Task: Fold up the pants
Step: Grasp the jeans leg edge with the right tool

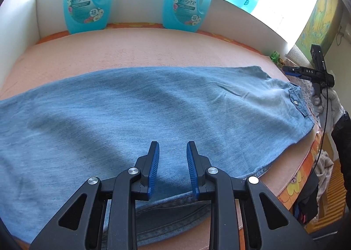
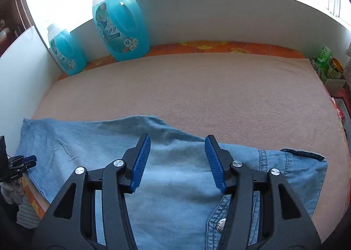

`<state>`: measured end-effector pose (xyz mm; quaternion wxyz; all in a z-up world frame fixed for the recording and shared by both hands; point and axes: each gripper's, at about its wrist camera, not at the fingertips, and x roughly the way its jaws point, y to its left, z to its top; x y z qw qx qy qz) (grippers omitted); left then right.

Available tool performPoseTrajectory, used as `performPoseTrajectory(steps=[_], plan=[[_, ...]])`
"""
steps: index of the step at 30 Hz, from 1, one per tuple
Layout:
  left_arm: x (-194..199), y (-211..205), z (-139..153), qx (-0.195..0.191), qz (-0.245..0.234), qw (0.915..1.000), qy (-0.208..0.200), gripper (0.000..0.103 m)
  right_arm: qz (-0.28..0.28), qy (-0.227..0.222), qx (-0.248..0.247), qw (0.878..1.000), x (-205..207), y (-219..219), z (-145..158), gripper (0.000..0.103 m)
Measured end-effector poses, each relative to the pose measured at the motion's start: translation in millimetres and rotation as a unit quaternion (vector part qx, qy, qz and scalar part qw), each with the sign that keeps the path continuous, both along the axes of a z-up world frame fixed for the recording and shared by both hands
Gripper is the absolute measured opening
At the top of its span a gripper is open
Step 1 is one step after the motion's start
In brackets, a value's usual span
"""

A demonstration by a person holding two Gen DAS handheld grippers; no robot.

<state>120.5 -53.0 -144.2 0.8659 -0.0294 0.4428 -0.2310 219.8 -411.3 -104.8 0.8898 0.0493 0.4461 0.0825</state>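
Observation:
Light blue denim pants [image 1: 153, 100] lie flat across a pink towel-covered surface [image 1: 142, 48], the waistband end with a metal button [image 2: 220, 227] to the right. My left gripper [image 1: 172, 149] hovers over the near edge of the leg section, jaws slightly apart with nothing pinched; a darker denim layer [image 1: 171, 212] shows beneath it. My right gripper [image 2: 177, 141] stands open above the hip area of the pants [image 2: 171, 175], with no fabric between its blue pads. In the left wrist view the right gripper [image 1: 288, 71] sits at the far right, held by a gloved hand [image 1: 318, 100].
Two blue detergent jugs [image 1: 87, 1] [image 1: 187, 1] stand against the white back wall [image 2: 219, 21], with more on the ledge above. Green boxes and a jar [image 2: 329, 67] sit at the right end. An orange floral sheet [image 1: 294, 182] edges the surface; clothes hang below it.

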Motion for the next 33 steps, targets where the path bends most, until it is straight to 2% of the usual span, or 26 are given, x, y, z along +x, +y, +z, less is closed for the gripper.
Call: performPoseTrajectory(steps=[3, 7, 11, 12, 13, 15, 17, 20, 23, 29, 31, 33], plan=[[-5, 12, 0, 0.011, 0.024, 0.9996, -0.005, 0.024, 0.039, 0.039, -0.016, 0.998, 37, 19, -23, 0.054], [-10, 29, -3, 0.023, 0.054, 0.9983, -0.003, 0.024, 0.068, 0.069, -0.032, 0.995, 62, 34, -45, 0.054], [-10, 51, -8, 0.024, 0.084, 0.9962, 0.003, 0.024, 0.083, 0.064, -0.016, 0.994, 61, 41, -49, 0.054], [-11, 56, -9, 0.021, 0.09, 0.9957, 0.006, 0.024, 0.086, 0.065, -0.011, 0.994, 60, 44, -49, 0.044], [-11, 60, -11, 0.016, 0.094, 0.9954, 0.01, 0.024, 0.087, 0.062, -0.019, 0.994, 56, 47, -49, 0.039], [-9, 67, -15, 0.015, 0.105, 0.9942, 0.015, 0.024, 0.084, 0.052, -0.047, 0.994, 49, 56, -46, 0.021], [-8, 69, -17, 0.021, 0.11, 0.9936, 0.013, 0.024, 0.076, 0.036, -0.067, 0.994, 37, 63, -37, 0.014], [-8, 71, -19, 0.011, 0.113, 0.9934, 0.012, 0.024, 0.063, -0.01, -0.101, 0.993, 24, 70, -11, 0.011], [-10, 72, -19, 0.013, 0.11, 0.9938, 0.01, 0.024, 0.062, -0.048, -0.157, 0.984, 24, 79, 8, 0.009], [-25, 76, -20, 0.031, 0.098, 0.9947, 0.001, 0.024, 0.064, -0.009, -0.211, 0.975, 51, 94, -26, 0.009], [-35, 80, -19, 0.038, 0.094, 0.9948, -0.002, 0.024, 0.055, -0.004, -0.212, 0.976, 52, 94, -28, 0.012], [-45, 86, -19, 0.044, 0.091, 0.9949, -0.002, 0.024, 0.038, -0.018, -0.211, 0.977, 45, 96, -18, 0.02]])
